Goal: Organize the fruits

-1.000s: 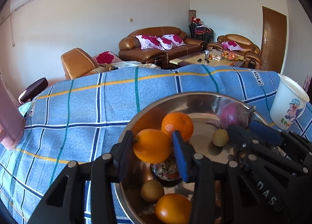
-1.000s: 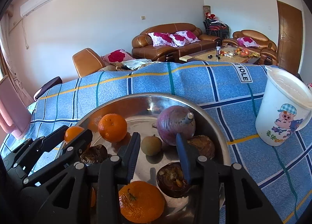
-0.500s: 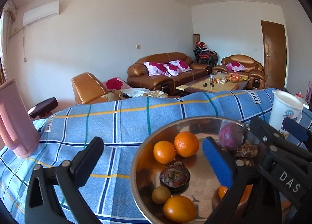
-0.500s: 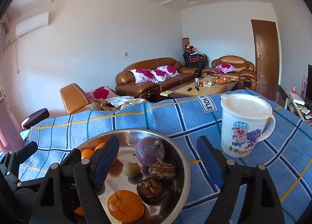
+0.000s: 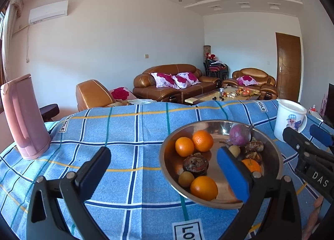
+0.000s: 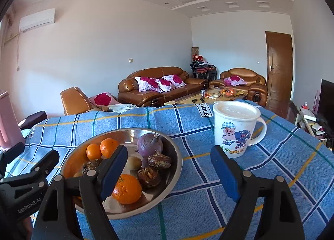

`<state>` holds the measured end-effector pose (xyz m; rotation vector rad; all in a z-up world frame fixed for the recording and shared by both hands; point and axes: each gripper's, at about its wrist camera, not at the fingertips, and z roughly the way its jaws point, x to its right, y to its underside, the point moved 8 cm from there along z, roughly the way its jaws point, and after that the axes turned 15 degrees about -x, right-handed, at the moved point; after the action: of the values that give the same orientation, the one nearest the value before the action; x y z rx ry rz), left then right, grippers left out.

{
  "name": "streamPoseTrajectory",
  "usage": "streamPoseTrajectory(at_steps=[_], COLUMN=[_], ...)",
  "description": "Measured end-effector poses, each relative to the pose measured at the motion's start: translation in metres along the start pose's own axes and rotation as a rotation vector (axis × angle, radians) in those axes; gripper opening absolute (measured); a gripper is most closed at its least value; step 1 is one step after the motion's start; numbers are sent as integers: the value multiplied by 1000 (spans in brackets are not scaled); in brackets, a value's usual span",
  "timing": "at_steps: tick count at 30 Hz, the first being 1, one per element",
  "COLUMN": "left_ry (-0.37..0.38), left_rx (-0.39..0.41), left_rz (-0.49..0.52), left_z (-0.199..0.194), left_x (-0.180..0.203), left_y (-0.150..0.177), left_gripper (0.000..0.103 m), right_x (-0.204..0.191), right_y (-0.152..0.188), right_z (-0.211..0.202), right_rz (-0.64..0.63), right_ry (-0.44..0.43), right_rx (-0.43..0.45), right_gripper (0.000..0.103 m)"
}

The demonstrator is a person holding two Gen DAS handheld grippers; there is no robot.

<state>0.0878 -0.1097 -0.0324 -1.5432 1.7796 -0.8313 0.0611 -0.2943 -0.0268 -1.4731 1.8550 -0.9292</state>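
We are holding the left gripper [image 5: 165,164] and right gripper [image 6: 169,166] spread wide and empty, tilting slightly down over the fruit bowl [image 6: 177,156].

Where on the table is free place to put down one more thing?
The widest bare cloth lies between the pink jug and the bowl. A second bare patch lies in front of the cup, right of the bowl. The bowl itself is crowded with fruit, and the gap between bowl and cup is narrow.
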Motion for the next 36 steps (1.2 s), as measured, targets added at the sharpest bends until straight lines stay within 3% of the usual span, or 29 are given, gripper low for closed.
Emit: streamPoseTrajectory(at_steps=[16, 36], left_ry=[6, -16], left_rx=[24, 33], left_rz=[-17, 8], left_z=[-38, -41], left_x=[-24, -20], left_y=[24, 22], left_gripper=[103, 103], right_x=[-21, -17], right_y=[25, 27], right_z=[-52, -58], right_rz=[-23, 6], right_ry=[27, 41], right_rx=[77, 88], right_gripper=[83, 83])
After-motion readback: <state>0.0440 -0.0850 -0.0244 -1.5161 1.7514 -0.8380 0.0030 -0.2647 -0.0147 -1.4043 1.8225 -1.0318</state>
